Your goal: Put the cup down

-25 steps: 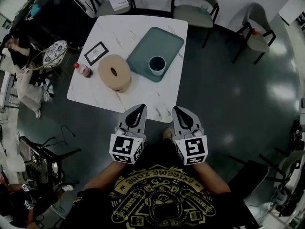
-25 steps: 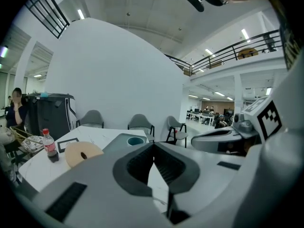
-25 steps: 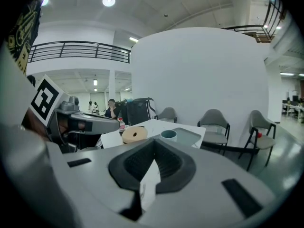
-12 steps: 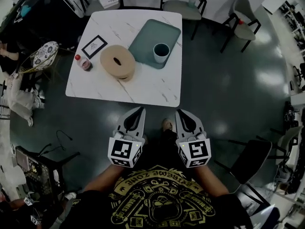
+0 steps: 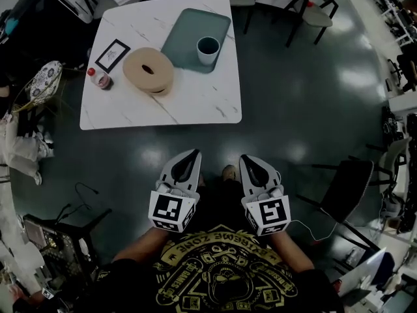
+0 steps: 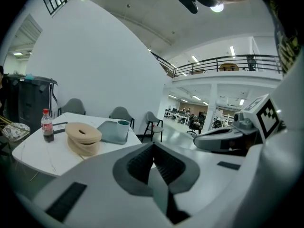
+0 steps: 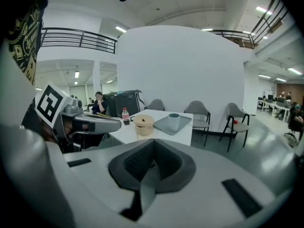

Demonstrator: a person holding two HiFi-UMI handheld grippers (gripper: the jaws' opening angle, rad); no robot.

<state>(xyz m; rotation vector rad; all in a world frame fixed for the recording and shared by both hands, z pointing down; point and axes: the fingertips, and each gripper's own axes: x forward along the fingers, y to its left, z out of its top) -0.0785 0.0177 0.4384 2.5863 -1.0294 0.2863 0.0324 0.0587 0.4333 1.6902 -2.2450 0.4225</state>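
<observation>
A teal cup (image 5: 208, 49) stands upright on a teal tray (image 5: 187, 30) on the white marble table (image 5: 195, 106); nothing holds it. Both grippers hang over the floor close to my body, well short of the table. My left gripper (image 5: 193, 154) is shut and empty, and so is my right gripper (image 5: 245, 158). In the left gripper view the cup (image 6: 123, 129) sits far ahead beyond the shut left gripper (image 6: 152, 163). The right gripper view shows the cup (image 7: 174, 121) on the tray (image 7: 164, 126), far past the shut right gripper (image 7: 153, 164).
On the table lie a big beige tape roll (image 5: 148, 70), a small red-capped bottle (image 5: 99, 78) and a framed card (image 5: 112, 55). Chairs (image 5: 311, 8) stand behind the table, a black chair (image 5: 345, 191) at my right. Dark shiny floor (image 5: 293, 109) lies between me and the table.
The table with the cup has slid up and away in the head view, leaving more floor between it and me. Both grippers stay shut near my body.
</observation>
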